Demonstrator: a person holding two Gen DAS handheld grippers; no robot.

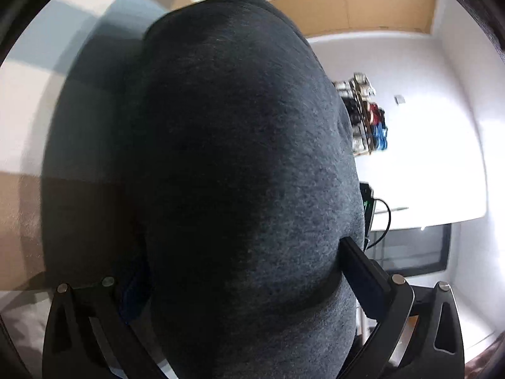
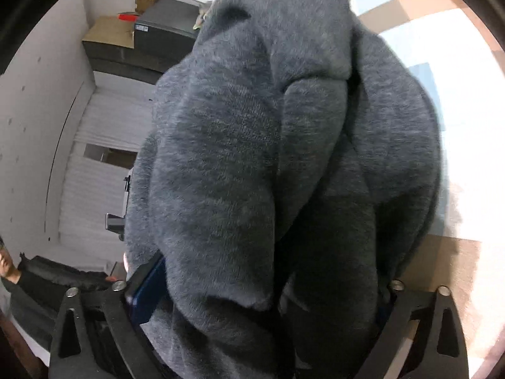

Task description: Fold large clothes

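A dark grey fleecy garment fills most of the left wrist view and bulges between the fingers of my left gripper. Its right finger digs into the cloth and a crease runs across the bundle there, so the gripper is shut on it. The left finger is mostly hidden behind the fabric. In the right wrist view the same garment lies in thick loose folds across my right gripper. That gripper's jaws stand wide, the blue pad of one finger shows beside the cloth, and the other finger is buried under it.
A checked blue, white and tan cover lies under the garment. A shoe rack stands by the white wall. Cardboard boxes and a dark cabinet stand at the back. A person is at the lower left edge.
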